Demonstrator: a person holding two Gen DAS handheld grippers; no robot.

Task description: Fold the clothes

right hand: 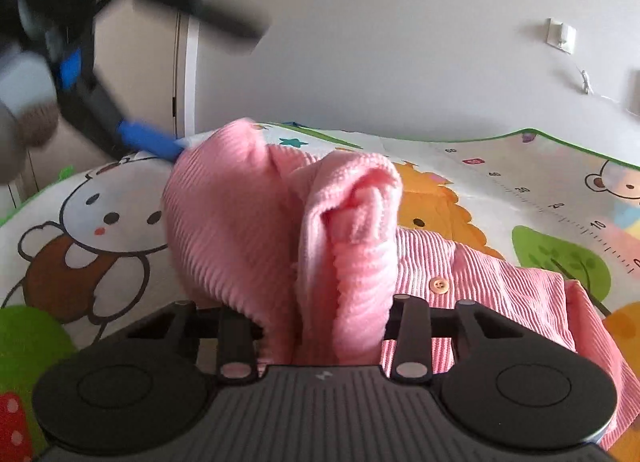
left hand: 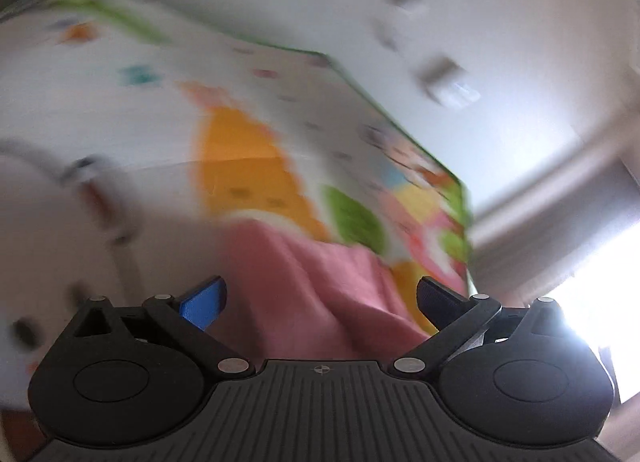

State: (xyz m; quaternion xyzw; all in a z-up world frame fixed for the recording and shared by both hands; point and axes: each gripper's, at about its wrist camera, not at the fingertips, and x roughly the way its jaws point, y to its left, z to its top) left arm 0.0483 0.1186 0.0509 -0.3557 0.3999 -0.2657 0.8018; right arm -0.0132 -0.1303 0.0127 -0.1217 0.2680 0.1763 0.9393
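A pink ribbed garment (right hand: 240,230) with a tan button (right hand: 439,284) lies on the cartoon play mat (right hand: 100,222), one part bunched and lifted. My right gripper (right hand: 320,314) is shut on that bunched fabric, which hides its fingertips. The left gripper (right hand: 148,140), blurred, shows at the upper left of the right wrist view, with a blue finger beside the raised pink edge. In the blurred left wrist view my left gripper (left hand: 322,298) stands open, blue pads (left hand: 202,302) wide apart, with the pink garment (left hand: 304,286) beyond the gap.
The play mat (left hand: 248,166) has a green border and ends near a grey wall (right hand: 380,42). Wall sockets (right hand: 562,35) sit at the right. A white door frame (right hand: 192,74) stands at the left. Bright window light (left hand: 600,282) glares at the right.
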